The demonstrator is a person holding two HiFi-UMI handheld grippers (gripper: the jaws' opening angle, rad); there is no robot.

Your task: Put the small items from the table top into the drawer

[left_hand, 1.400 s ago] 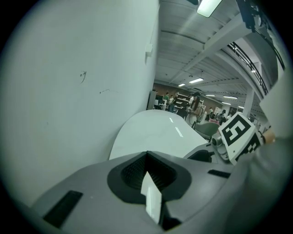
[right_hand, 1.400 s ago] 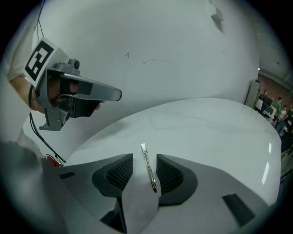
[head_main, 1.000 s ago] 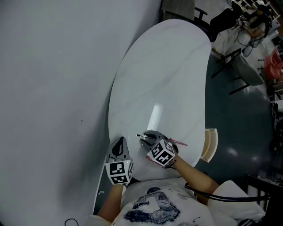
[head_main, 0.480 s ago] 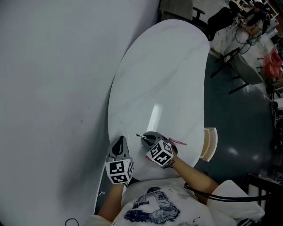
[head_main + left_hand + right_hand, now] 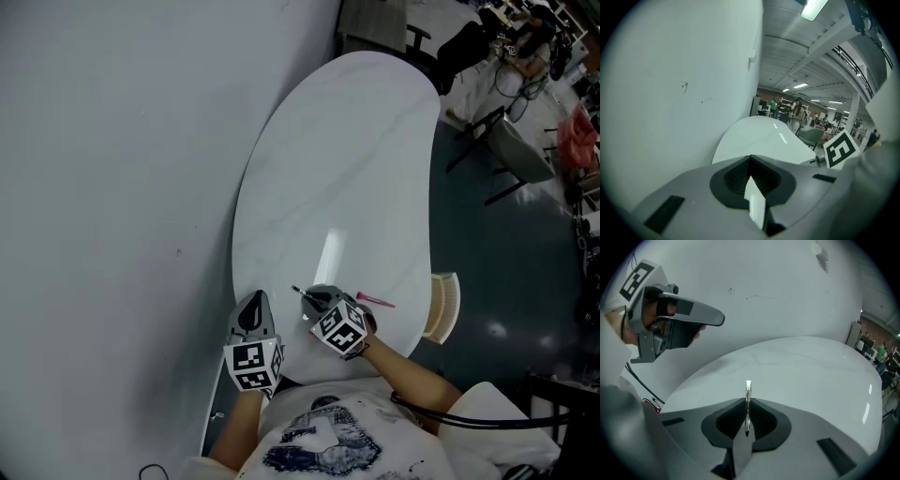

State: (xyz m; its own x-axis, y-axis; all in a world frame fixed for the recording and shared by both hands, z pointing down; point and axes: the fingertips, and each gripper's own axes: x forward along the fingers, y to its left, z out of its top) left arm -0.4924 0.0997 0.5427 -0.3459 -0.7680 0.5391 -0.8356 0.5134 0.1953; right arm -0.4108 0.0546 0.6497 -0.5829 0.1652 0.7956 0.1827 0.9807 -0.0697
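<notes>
Closing right gripper (image 5: 747, 403) pinches slender item (image 5: 748, 387).

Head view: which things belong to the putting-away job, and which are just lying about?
Job: thin metal piece, the right gripper's jaws have just been closing on it; pink item; drawer; table.
Lying about: grey chair; red bundle.

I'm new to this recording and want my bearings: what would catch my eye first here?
The big white oval table against the grey wall fills the head view. At its near end the right gripper, whose jaws have just been closing, pinches a thin silvery stick, a pink item lying beside it. The left gripper hangs shut and empty nearby.
</notes>
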